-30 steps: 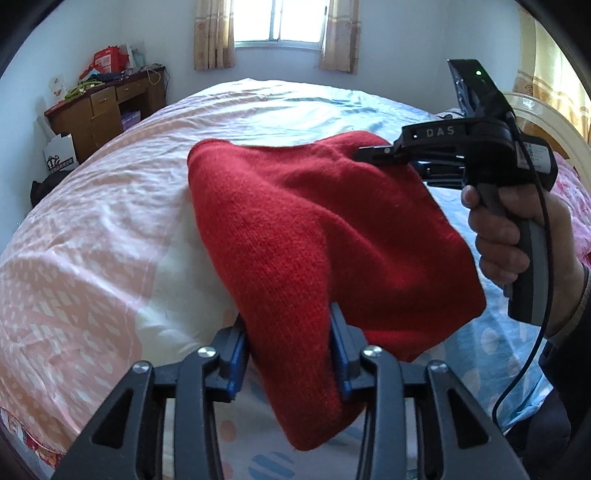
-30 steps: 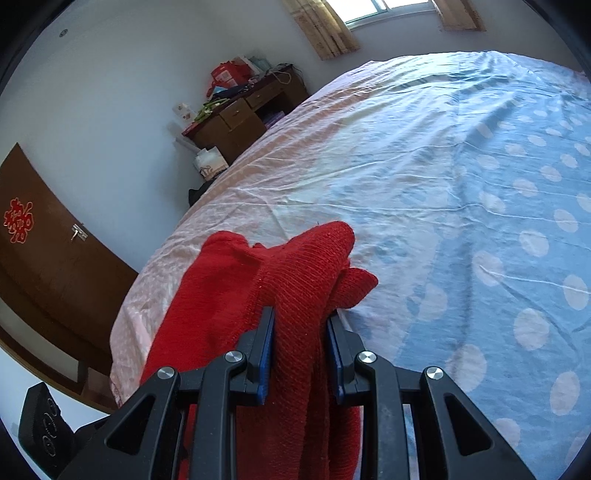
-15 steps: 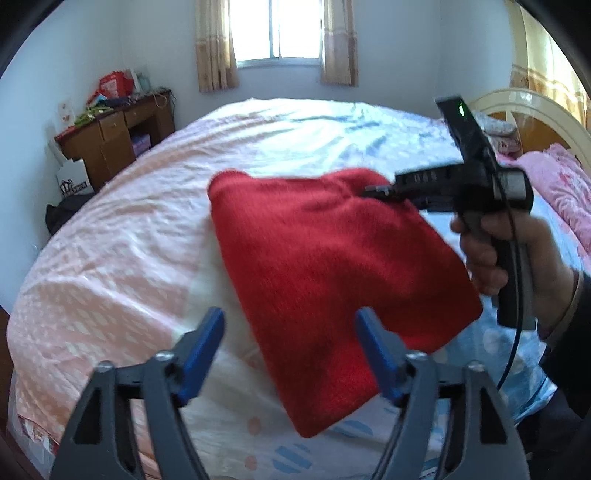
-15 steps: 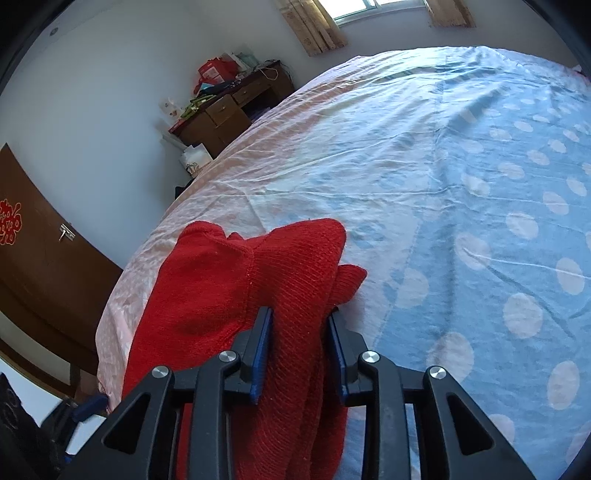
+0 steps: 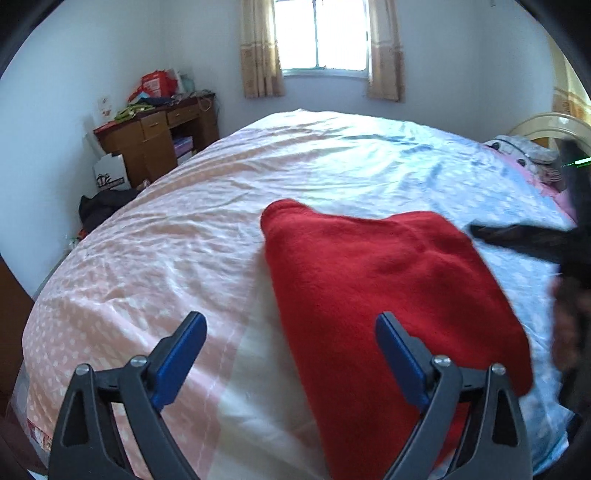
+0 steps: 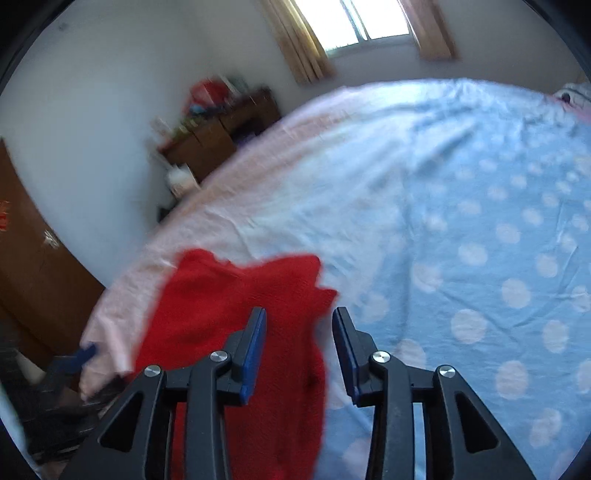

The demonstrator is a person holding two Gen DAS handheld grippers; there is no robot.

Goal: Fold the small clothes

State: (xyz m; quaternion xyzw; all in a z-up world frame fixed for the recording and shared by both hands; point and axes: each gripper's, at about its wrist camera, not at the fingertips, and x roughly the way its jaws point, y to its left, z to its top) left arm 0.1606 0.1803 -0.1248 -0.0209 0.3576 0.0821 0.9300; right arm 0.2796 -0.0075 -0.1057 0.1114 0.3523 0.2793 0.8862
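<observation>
Nearest in the left wrist view, the left gripper is seen spread wide with nothing held, its blue pads above the bedsheet. The red knit garment is laid flat on the bed just beyond, passing under the right pad. In the right wrist view, the right gripper is also seen released, parted over the garment's edge. A wooden desk and a curtained window are seen at the far wall
</observation>
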